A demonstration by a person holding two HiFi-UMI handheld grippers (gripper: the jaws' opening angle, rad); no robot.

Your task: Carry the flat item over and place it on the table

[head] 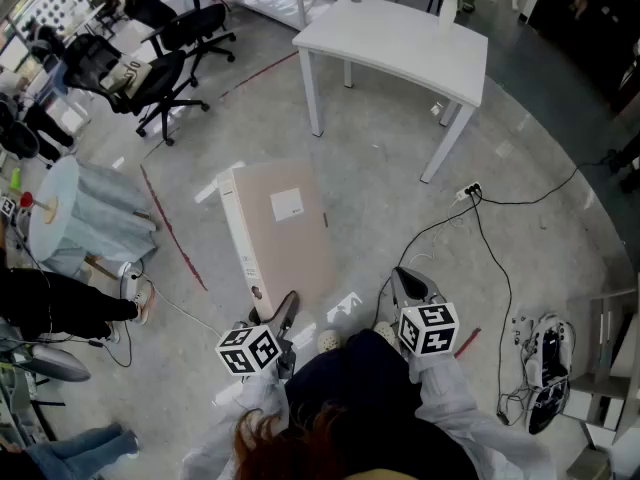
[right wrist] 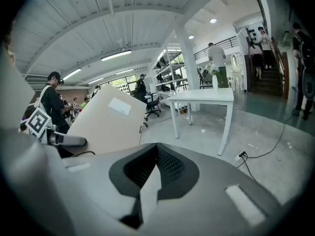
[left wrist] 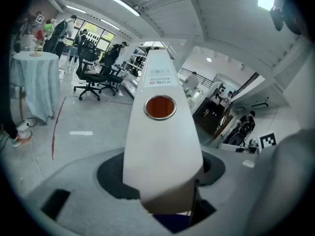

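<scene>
Currently: one binder held by the left gripper, short of the white table

Item carried: binder (head: pixel 285 228), count one. It is flat and beige with a white spine and a white label (head: pixel 287 204) on the upturned cover. It slants above the grey floor, in front of the person, with the spine on the left side.

Grippers, count two. The left gripper (head: pixel 287 313) has its jaws clamped on the near end of the spine. The left gripper view shows the spine between them, running away from the camera, with its metal-ringed finger hole (left wrist: pixel 160 107). The right gripper (head: pixel 408 286) hangs just right of the binder, apart from it, jaws together with nothing between them.

Destination: white table (head: pixel 400 38), count one, well ahead of the binder. One vase of flowers (head: pixel 449 3) stands at its far edge.

Surroundings on the floor:
- One power strip (head: pixel 470 192) with a black cable, right of the table's near legs.
- One red tape line (head: pixel 172 230), left of the binder.
- One round table under a pale blue cloth (head: pixel 75 213), far left.
- Black office chairs (head: pixel 165 78), at least two, at upper left.
- One bystander's leg and sneaker (head: pixel 60 308), at the left edge.
</scene>
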